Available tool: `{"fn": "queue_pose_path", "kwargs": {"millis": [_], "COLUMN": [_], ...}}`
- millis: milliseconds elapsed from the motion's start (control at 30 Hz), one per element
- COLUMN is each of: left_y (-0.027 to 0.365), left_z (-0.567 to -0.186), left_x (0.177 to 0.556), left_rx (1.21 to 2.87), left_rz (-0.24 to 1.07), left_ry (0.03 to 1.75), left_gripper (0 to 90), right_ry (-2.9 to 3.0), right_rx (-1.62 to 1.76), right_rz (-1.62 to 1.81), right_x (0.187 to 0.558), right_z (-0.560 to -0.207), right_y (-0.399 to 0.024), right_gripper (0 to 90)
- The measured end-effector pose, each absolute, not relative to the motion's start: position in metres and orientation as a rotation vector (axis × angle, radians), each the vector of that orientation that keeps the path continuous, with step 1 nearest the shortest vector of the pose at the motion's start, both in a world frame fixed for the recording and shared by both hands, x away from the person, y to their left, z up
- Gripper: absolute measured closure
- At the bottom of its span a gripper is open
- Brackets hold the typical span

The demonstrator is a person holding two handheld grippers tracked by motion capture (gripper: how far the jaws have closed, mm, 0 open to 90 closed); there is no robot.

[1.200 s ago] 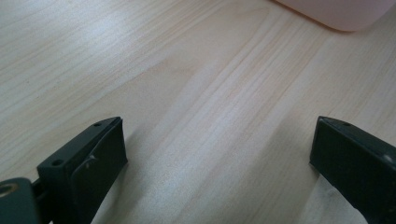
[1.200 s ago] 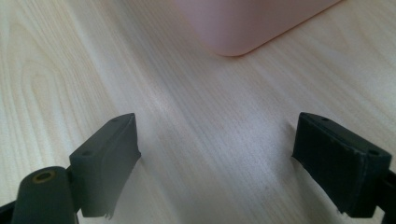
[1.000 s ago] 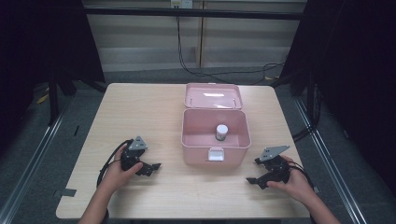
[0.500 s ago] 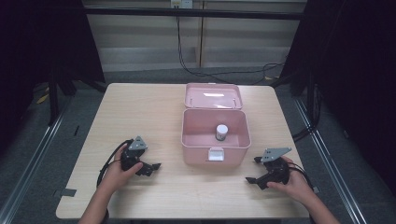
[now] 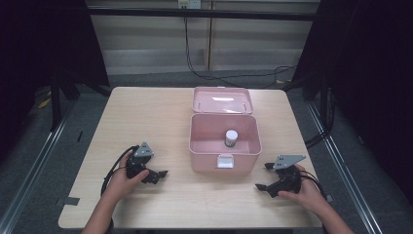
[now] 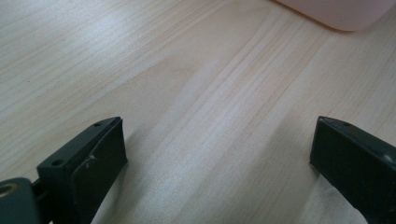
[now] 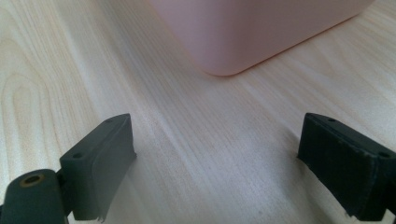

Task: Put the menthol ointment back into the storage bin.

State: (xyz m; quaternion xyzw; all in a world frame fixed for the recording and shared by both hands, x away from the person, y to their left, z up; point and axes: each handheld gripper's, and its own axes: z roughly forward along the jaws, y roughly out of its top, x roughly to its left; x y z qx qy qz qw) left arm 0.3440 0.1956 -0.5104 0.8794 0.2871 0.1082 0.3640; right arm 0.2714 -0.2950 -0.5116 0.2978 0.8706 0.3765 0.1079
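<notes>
Two hand-held black grippers sit low on the pale wooden table (image 5: 146,112), one on each side of the open pink plastic box (image 5: 224,146) w/ its hinged lid (image 5: 222,100) folded back flat behind it. Left gripper (image 5: 160,174) is near the front left part of the table, held in the person's left hand (image 5: 122,180), jaws pointing right toward the box; its cable loops round by the wrist. Jaws stand wide apart w/ nothing between them; in the left gripper view just bare wood grain lies between the two black pads, and a pink corner of the box shows at the top right, apart from the jaws.

Right gripper (image 5: 262,179) is at the front right, in the right hand (image 5: 307,192), grey three-cornered plate on top, jaws pointing left toward the box's front right corner. Those jaws are also spread wide, empty. In the right gripper view the rounded corner of the box sits ahead of the jaws, near but not touching.

Inside the box, toward the right of centre, stands a small white-capped bottle (image 5: 231,138), upright on the box floor. A white latch (image 5: 224,161) hangs on the box's front wall, facing the person. Neither gripper touches the box.
</notes>
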Motion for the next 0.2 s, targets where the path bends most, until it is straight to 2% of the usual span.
{"fn": "queue_pose_path", "kwargs": {"millis": [200], "left_y": [0.1956], "left_z": [-0.5104], "left_x": [0.344], "left_rx": [2.263], "left_rz": [0.278], "left_ry": [0.738], "left_gripper": [3.1], "right_ry": [2.562], "right_rx": [0.876], "right_rz": [1.107], "right_x": [0.2714], "right_z": [-0.5116], "right_y": [-0.295], "right_gripper": [9.9]}}
